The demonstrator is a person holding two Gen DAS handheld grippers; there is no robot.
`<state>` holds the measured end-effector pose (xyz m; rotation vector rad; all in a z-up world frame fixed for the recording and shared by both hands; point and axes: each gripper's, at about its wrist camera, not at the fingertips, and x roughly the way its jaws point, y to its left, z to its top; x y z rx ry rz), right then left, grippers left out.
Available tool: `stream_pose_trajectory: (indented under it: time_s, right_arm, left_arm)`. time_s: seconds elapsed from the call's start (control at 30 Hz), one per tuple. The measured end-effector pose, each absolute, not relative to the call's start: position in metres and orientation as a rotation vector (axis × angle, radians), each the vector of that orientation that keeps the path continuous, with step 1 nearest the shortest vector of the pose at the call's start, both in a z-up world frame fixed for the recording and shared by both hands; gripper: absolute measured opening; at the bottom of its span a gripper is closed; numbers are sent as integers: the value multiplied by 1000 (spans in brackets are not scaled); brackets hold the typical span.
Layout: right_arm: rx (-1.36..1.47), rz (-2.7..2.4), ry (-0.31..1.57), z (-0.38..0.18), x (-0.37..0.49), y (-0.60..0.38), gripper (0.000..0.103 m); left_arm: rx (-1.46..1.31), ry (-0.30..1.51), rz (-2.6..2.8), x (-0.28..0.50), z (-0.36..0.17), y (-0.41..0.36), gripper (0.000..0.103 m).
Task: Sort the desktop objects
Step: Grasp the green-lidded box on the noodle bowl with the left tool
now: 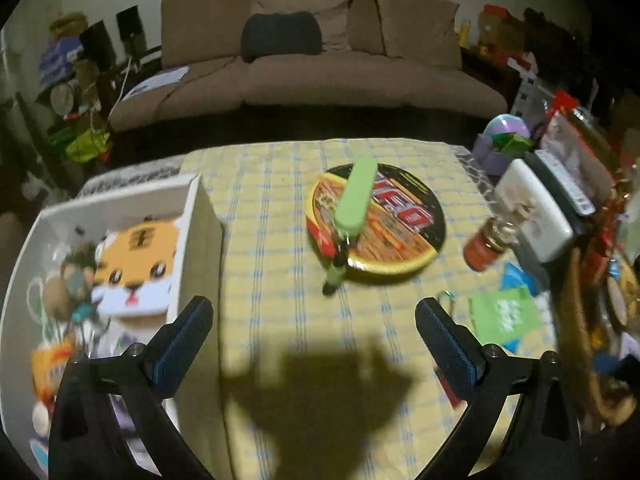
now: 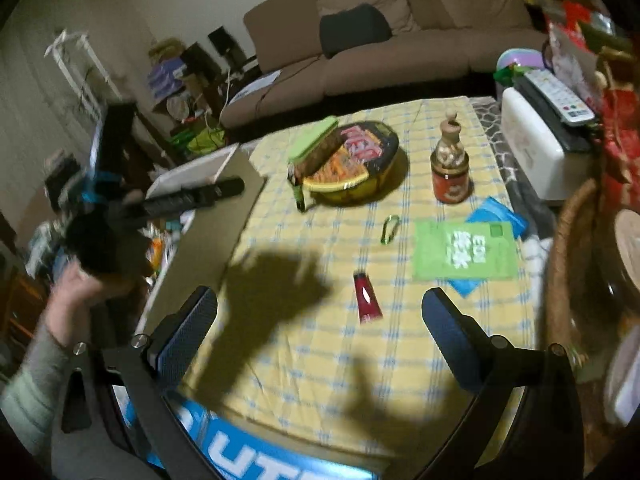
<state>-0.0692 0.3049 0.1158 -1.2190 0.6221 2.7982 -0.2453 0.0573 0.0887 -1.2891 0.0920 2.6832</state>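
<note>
I read "U.F.O." on the round black-yellow noodle bowl lid (image 1: 376, 220), mid table w/ a green flat case (image 1: 355, 196) lying on it. My left gripper (image 1: 314, 320) & right gripper (image 2: 320, 312) both spread wide, holding nothing, above the yellow checked cloth (image 2: 320, 360). White box (image 1: 200, 216) sits left.

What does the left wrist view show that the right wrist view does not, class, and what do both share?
Only the left wrist view looks down into the white box, showing the tiger-face item among other small things. Only the right wrist view shows the red tube lying whole on the cloth, the green carabiner in full, and the left hand-held gripper held over the box by the person's hand. Both show the yellow checked tablecloth, the round noodle bowl with the green case across it, the red-labelled jar, the green packet and the sofa.
</note>
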Motion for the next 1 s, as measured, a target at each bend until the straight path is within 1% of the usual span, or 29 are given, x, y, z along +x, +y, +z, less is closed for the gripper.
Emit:
stream_pose_trajectory:
  time_s: [0.13, 0.23, 0.27, 0.3, 0.33, 0.43, 0.47, 0.5, 0.53, 0.57, 0.6, 0.77, 0.87, 0.93, 1.0]
  right_arm:
    - [-1113, 2824, 639, 130, -77, 321, 103]
    - [-1076, 2826, 665, 127, -78, 328, 103]
    - [-1081, 2824, 673, 124, -80, 331, 103]
    - [-1100, 2819, 678, 121, -81, 332, 103]
    - [-1122, 2815, 681, 117, -83, 333, 101]
    - [-1143, 2806, 675, 109, -86, 337, 100]
    - [-1151, 2806, 670, 107, -87, 336, 100]
    - [-1159, 2806, 665, 107, -87, 336, 100]
    - [-1170, 2806, 660, 105, -88, 336, 100]
    - [-1177, 2806, 658, 103, -89, 336, 100]
    - [-1184, 2805, 659, 101, -90, 337, 100]
    - [-1208, 2794, 658, 95, -89, 336, 100]
    - [-1207, 2790, 675, 94, -89, 337, 100]
    - [-1198, 2797, 729, 95, -87, 339, 100]
    - [-1186, 2808, 864, 95, -87, 343, 100]
  left_arm:
    - [-1281, 213, 2685, -278, 80, 77, 103]
    - [-1302, 283, 2689, -301, 67, 89, 103]
    - [-1309, 301, 2688, -307, 63, 93, 102]
    - [-1315, 317, 2689, -313, 59, 97, 98]
    - [-1313, 332, 2690, -318, 55, 101, 91]
    - [-1340, 331, 2685, -330, 45, 106, 75]
    - [-1346, 330, 2677, -334, 41, 108, 75]
    - [-1347, 328, 2671, -337, 38, 110, 71]
    - [-1349, 322, 2667, -339, 36, 110, 59]
    - [-1355, 302, 2648, -341, 33, 111, 50]
    - [-1371, 253, 2607, -343, 30, 110, 26]
    - [-1326, 11, 2556, -334, 33, 94, 25]
    - [-1305, -52, 2524, -321, 39, 86, 25]
    - [-1289, -108, 2484, -308, 43, 81, 25]
    - [-1278, -135, 2452, -295, 48, 77, 25]
